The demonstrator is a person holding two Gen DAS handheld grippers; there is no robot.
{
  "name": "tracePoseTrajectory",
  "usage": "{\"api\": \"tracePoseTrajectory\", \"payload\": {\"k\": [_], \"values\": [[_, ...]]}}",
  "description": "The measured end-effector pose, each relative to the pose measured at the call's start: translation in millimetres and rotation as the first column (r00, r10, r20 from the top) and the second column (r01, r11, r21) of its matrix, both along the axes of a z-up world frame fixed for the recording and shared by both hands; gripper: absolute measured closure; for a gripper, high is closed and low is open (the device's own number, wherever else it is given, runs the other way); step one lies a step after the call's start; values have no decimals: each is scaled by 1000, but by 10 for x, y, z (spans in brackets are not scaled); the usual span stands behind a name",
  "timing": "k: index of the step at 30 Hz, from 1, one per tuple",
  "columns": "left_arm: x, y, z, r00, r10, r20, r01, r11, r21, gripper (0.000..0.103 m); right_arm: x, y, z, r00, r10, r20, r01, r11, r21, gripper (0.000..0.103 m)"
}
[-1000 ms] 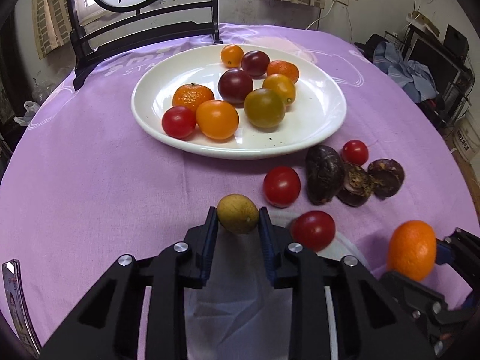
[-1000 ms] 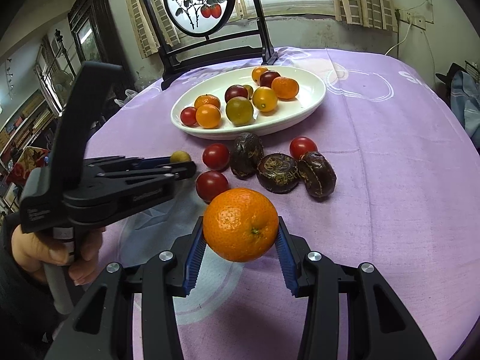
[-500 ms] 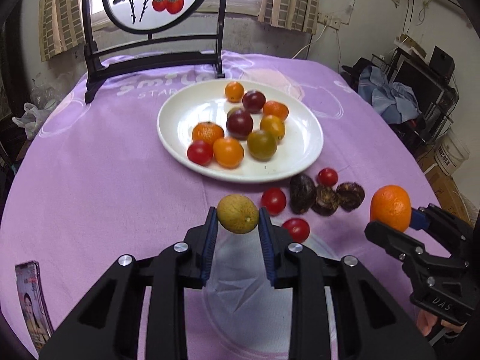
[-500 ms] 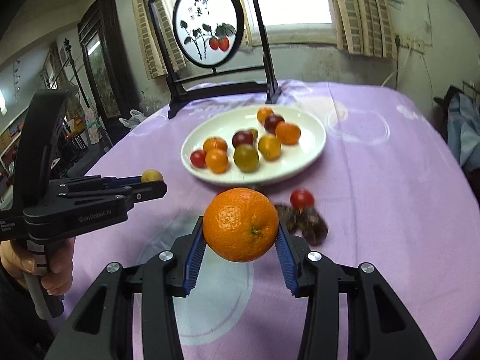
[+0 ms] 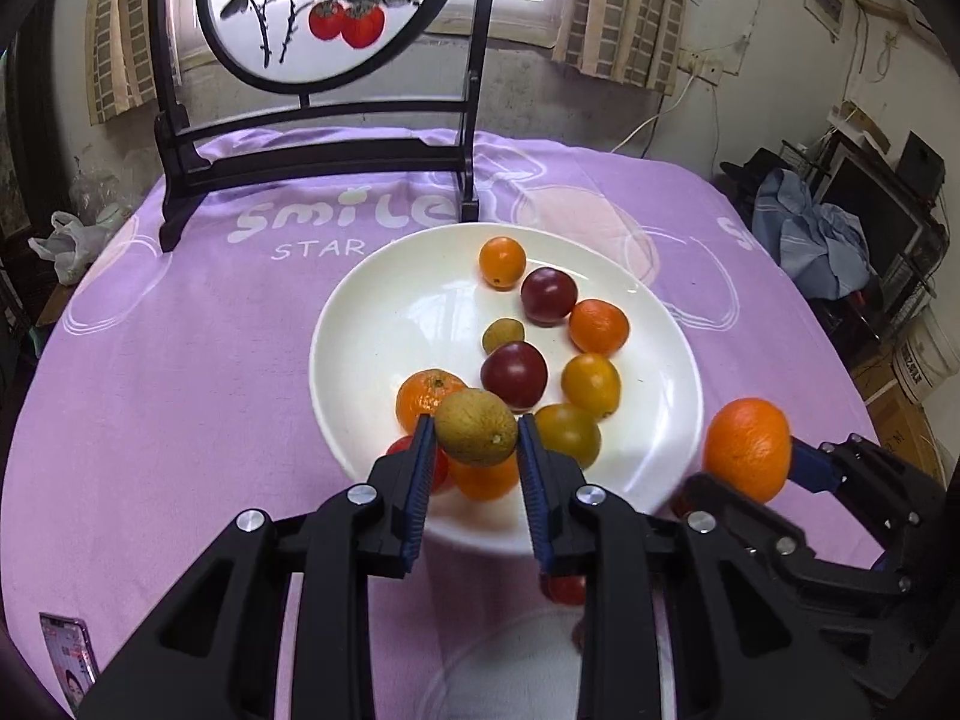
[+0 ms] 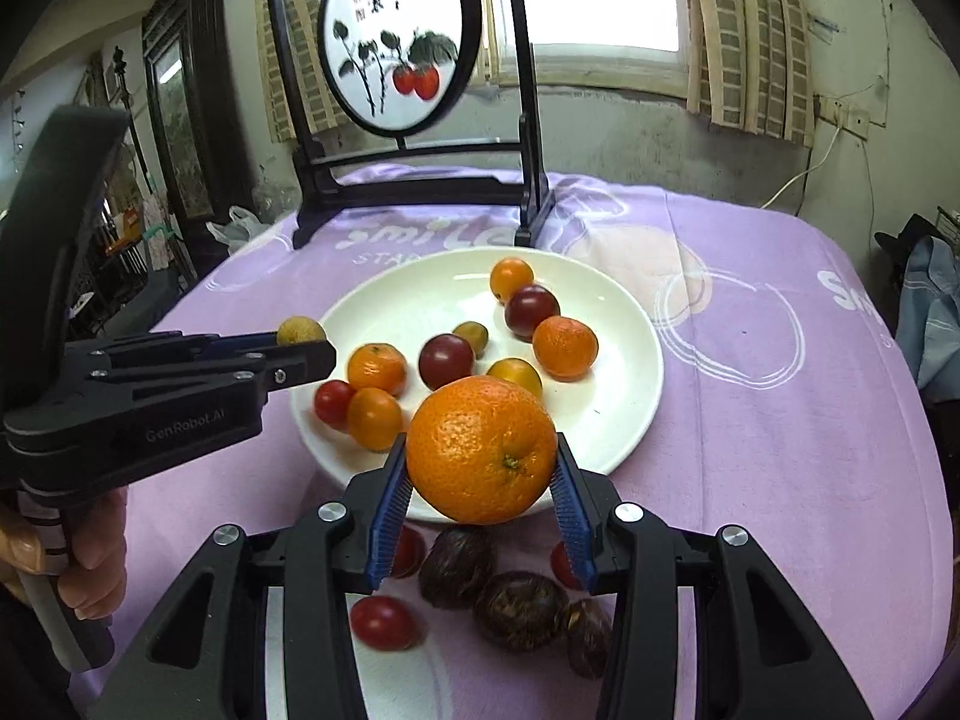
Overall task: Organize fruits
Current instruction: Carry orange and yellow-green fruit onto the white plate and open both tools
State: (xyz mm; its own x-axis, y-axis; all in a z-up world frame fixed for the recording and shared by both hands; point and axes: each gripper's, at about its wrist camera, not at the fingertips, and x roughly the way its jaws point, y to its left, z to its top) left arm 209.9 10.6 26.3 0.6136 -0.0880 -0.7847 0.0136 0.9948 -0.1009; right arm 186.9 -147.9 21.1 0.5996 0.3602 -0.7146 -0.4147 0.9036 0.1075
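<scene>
Over the near edge of the white plate (image 5: 360,324), at about 6 o'clock on it, we hold two fruits up in the air. Our left gripper (image 5: 474,456) pinches a small yellow-brown fruit (image 5: 476,427) tight between its two blue pads. Our right gripper (image 6: 480,480) pinches a big orange (image 6: 482,450) the same way, and in the left view that orange (image 5: 747,449) hangs just past the plate's rim at about 4 o'clock. On the plate we see many little fruits. A small orange one (image 5: 503,262) sits at 12 o'clock, and a dark red one (image 5: 548,296) lies just beside it. A tiny green-brown fruit (image 5: 503,333) rests near the middle. A mandarin (image 6: 565,348) sits at about 3 o'clock, and another mandarin (image 6: 377,368) sits at about 8 o'clock with a red tomato (image 6: 333,403) just beside it. The plate rests on a purple tablecloth (image 5: 180,360). On the cloth, under our right gripper, we see dark wrinkled fruits (image 6: 521,611) close together and a red tomato (image 6: 383,621) near them. Behind the plate, at 12 o'clock, a black stand with a round painted screen (image 5: 324,6) stands upright. A phone (image 5: 69,660) lies on the cloth at 7 o'clock in the left view.
</scene>
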Motion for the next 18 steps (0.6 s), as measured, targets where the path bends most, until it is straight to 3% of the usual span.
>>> {"api": "tracePoseTrajectory", "payload": {"k": [7, 10, 13, 18], "values": [[383, -4, -334, 997, 30, -65, -28, 999, 35, 76, 287, 64, -290, 998, -28, -60, 25, 998, -62, 57], [464, -19, -352, 998, 41, -48, -38, 998, 60, 75, 365, 60, -377, 995, -35, -93, 29, 998, -61, 56], [446, -13, -297, 997, 67, -30, -65, 996, 61, 36, 322, 8, -343, 995, -45, -84, 43, 999, -28, 49], [260, -35, -160, 999, 54, 4, -54, 997, 58, 36, 146, -95, -203, 998, -44, -54, 44, 999, 4, 48]]}}
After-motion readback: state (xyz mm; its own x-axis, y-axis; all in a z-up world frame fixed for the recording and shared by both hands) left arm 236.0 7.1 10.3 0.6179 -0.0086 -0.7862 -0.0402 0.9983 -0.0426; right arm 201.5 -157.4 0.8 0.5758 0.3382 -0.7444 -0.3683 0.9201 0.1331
